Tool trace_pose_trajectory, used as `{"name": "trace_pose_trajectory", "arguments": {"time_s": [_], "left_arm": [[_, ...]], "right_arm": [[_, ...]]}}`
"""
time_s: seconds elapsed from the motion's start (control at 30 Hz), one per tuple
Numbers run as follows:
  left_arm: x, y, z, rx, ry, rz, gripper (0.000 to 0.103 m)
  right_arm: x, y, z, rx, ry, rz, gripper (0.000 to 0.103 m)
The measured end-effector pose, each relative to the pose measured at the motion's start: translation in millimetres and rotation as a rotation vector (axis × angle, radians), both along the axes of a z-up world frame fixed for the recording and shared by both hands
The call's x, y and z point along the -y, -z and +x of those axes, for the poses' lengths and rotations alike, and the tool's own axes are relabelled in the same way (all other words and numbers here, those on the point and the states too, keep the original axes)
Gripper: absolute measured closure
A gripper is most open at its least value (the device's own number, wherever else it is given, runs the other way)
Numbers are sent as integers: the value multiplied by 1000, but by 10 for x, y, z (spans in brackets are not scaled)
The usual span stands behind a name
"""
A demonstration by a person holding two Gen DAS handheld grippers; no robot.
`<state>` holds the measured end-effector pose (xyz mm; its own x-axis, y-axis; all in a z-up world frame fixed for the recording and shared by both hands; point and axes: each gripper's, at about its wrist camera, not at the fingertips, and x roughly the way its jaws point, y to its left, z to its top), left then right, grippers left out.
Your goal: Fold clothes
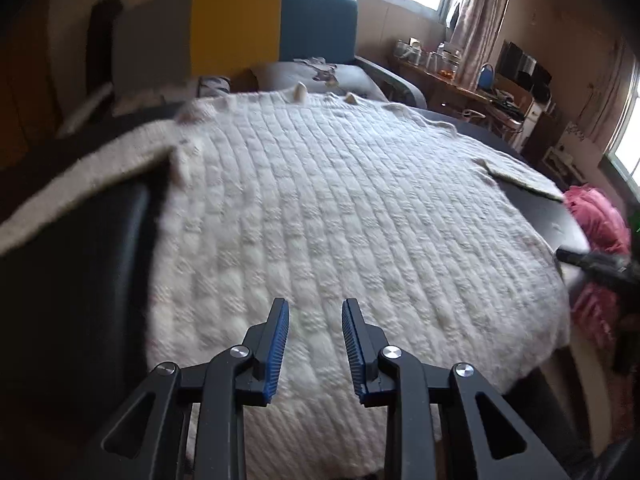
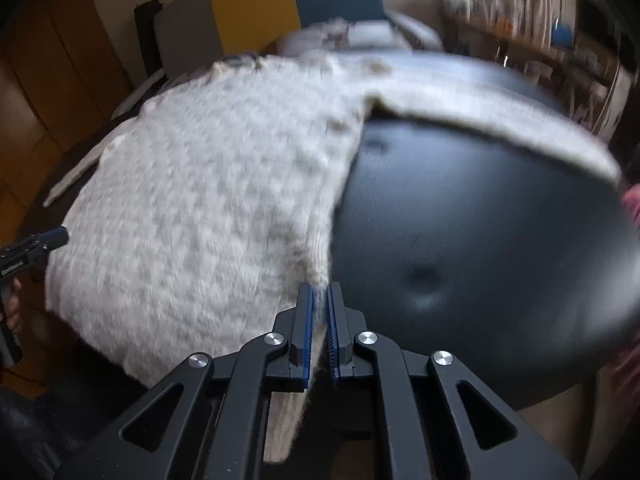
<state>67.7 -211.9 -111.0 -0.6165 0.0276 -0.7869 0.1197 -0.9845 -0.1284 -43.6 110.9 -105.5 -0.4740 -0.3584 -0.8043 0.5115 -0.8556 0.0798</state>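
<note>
From the left wrist view we look down on the cream knit sweater (image 1: 320, 216) spread flat over the dark round table (image 1: 72, 280); its long axis runs from our left gripper (image 1: 315, 312) away toward the collar, one sleeve stretching off each side; our jaws stand apart above the hem, nothing between them; the right gripper (image 1: 576, 258) shows beyond the sweater's right edge, next to a pink garment (image 1: 600, 216); the knit is thick, ribbed, blocked in raised squares.

From the right wrist view our right gripper (image 2: 319, 300) is clamped on the sweater (image 2: 192, 208) at its lower side corner; the body lies to the left of the pads, a sleeve arching across bare smooth table (image 2: 480, 220) beyond; we judge this hand nearer the edge to be folded inward; the left gripper (image 2: 48, 240) waits at the sweater's far side.
</note>
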Motion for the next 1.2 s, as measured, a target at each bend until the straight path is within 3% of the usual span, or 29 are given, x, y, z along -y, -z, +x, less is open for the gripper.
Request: {"name": "trace_pose_trajectory", "arguments": {"time_s": [0.13,0.33,0.5,0.7,0.83,0.9,0.97,1.03,1.2], "left_arm": [[74,135,-79,63,-47,-28,76],[154,208,-66,74,-65,-19,76],[151,172,-81,80,-56,-31,76],[172,-68,-118,-14,-46,-77,76],[229,59,-272,50,-56,-129,76],[301,205,-304,109,-94,-117,75],[359,220,-213,73,-115,-90,73],[413,224,-132,51,-121,-55,73],[553,162,-138,27,-129,-24,73]], "right_arm": [[425,-95,-29,-99,-71,104,95],[787,212,-183,-33,-98,171,95],[691,301,-171,-50,-93,224,95],[630,251,-231,-16,-79,200,94],[797,77,-346,-37,-104,124,91],[920,55,-428,-37,-111,98,91],[1007,115,-495,-13,-112,79,91],[1061,301,-559,8,-99,132,91],[1039,291,-537,-10,-100,114,90]]}}
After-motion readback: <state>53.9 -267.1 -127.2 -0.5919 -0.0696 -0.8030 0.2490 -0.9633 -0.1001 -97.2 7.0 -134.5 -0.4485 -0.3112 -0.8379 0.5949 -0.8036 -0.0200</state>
